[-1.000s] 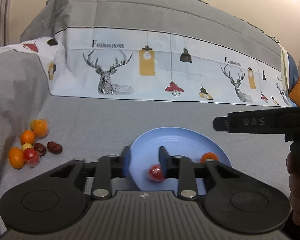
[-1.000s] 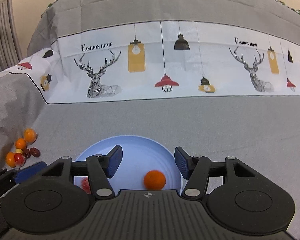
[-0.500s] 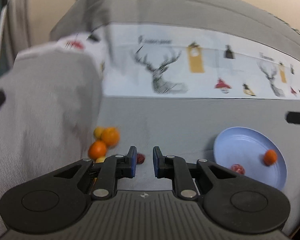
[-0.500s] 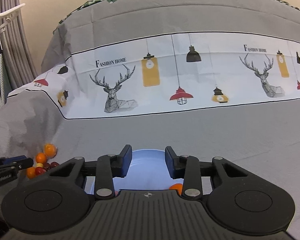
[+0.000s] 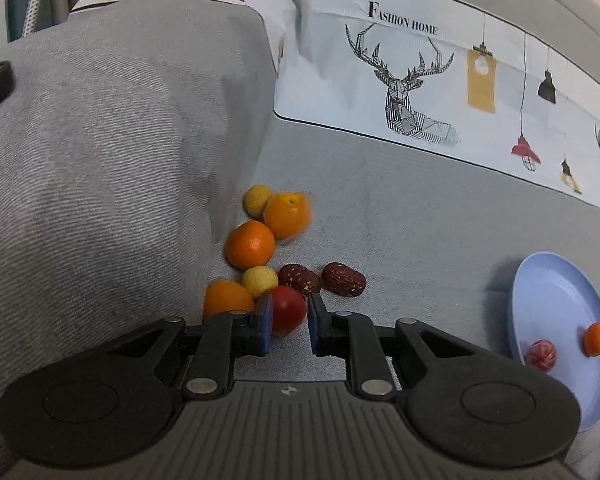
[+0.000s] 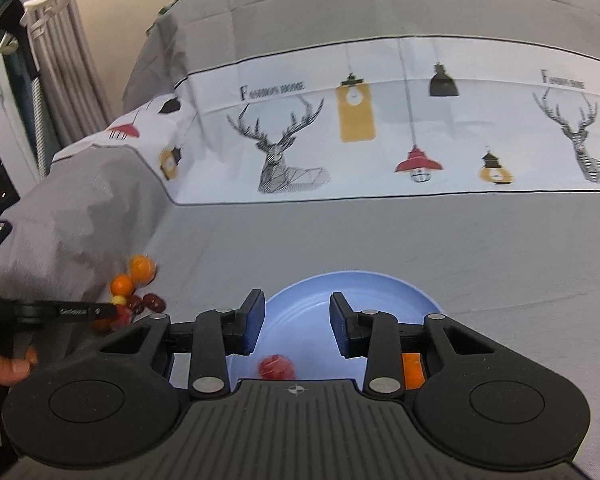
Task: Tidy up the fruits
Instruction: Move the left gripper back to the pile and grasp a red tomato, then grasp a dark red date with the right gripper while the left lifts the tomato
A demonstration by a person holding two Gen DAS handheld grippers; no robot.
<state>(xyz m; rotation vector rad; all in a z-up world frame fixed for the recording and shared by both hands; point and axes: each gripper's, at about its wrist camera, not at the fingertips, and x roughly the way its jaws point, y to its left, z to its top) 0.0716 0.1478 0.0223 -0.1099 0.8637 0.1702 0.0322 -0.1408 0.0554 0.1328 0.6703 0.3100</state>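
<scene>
A pile of small fruits lies on the grey sofa seat by the armrest: oranges (image 5: 250, 244), yellow fruits (image 5: 260, 281), two dark red dates (image 5: 343, 279) and a red tomato (image 5: 286, 310). My left gripper (image 5: 288, 322) is open, its jaws on either side of the tomato, with a gap on the right. A light blue plate (image 5: 556, 304) at the right holds a red fruit (image 5: 541, 354) and a small orange (image 5: 595, 339). My right gripper (image 6: 296, 326) is open and empty above the plate (image 6: 300, 332). The pile (image 6: 134, 288) shows at its left.
The grey sofa armrest (image 5: 100, 160) rises right beside the fruit pile. The backrest with its white deer-print band (image 5: 420, 88) stands behind. Bare grey seat (image 5: 420, 240) lies between the pile and the plate. The hand holding the left gripper (image 6: 4, 364) shows at the left.
My left gripper has swung from the plate to the fruit pile, and its jaws now flank the red tomato. My right gripper has drawn back from the plate, its jaws narrower than a second ago.
</scene>
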